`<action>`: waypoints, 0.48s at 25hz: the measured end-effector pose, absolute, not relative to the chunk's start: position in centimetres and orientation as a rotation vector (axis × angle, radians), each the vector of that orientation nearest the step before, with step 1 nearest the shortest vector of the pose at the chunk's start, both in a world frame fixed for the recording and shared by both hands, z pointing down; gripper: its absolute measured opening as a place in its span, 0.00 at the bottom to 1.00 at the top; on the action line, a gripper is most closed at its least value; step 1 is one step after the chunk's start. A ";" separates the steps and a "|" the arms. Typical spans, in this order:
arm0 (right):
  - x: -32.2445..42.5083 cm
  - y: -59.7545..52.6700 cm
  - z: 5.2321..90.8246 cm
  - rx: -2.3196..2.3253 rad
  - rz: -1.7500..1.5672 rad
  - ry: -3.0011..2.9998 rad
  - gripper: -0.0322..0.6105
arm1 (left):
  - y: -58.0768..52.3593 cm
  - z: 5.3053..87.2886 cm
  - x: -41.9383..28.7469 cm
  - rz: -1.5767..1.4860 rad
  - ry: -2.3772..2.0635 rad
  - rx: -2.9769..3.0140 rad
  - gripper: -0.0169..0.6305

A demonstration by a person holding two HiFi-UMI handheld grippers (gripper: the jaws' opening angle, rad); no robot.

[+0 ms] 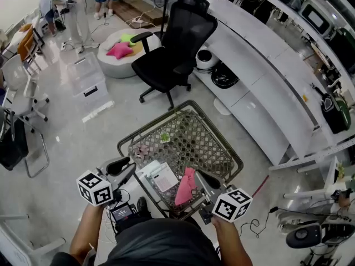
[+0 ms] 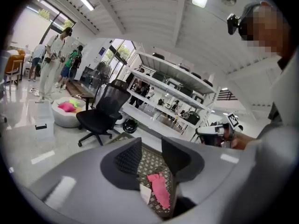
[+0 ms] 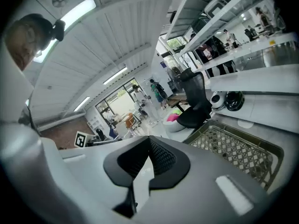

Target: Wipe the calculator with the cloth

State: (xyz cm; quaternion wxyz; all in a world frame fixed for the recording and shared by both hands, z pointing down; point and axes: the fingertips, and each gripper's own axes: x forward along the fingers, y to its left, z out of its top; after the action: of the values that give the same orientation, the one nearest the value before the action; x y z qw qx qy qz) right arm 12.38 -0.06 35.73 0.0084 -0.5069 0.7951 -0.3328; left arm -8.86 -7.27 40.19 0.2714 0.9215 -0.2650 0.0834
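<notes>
A pink cloth [image 1: 186, 186] lies crumpled on the near part of the metal lattice table [image 1: 222, 134], just right of a flat white calculator [image 1: 161, 176]. My right gripper [image 1: 206, 180] hovers beside the cloth's right edge. In the right gripper view this gripper [image 3: 149, 141] is shut, its fingertips meeting with nothing between them, and the table [image 3: 233, 148] lies off to the right. My left gripper [image 1: 125, 168] hangs over the table's near left corner. It stands open [image 2: 152, 146], and the cloth [image 2: 160, 189] and the calculator's white edge [image 2: 145, 192] show through the gap, well below the jaws.
A small green thing [image 1: 165, 137] and a pale crumpled piece [image 1: 141, 148] lie farther back on the table. A black office chair [image 1: 172, 54] stands behind it, a long white counter [image 1: 260, 76] runs along the right, and a white beanbag [image 1: 119, 49] sits at the back left. People stand far back.
</notes>
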 end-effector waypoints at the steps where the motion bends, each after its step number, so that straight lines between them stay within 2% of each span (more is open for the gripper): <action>1: 11.8 0.1 35.6 -1.582 -1.018 2.528 0.05 | -6.9 40.0 -8.5 0.220 -0.693 2.489 0.29; 12: 13.2 -2.1 32.9 -1.645 -0.840 2.572 0.05 | -8.2 38.9 -9.4 0.212 -0.723 2.517 0.29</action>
State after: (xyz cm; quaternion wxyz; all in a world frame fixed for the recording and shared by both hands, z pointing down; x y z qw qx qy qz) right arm 13.18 -2.15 32.87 -0.0125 -0.5193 0.8123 -0.2652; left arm -9.44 -8.17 38.85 0.2545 0.9265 -0.2660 0.0779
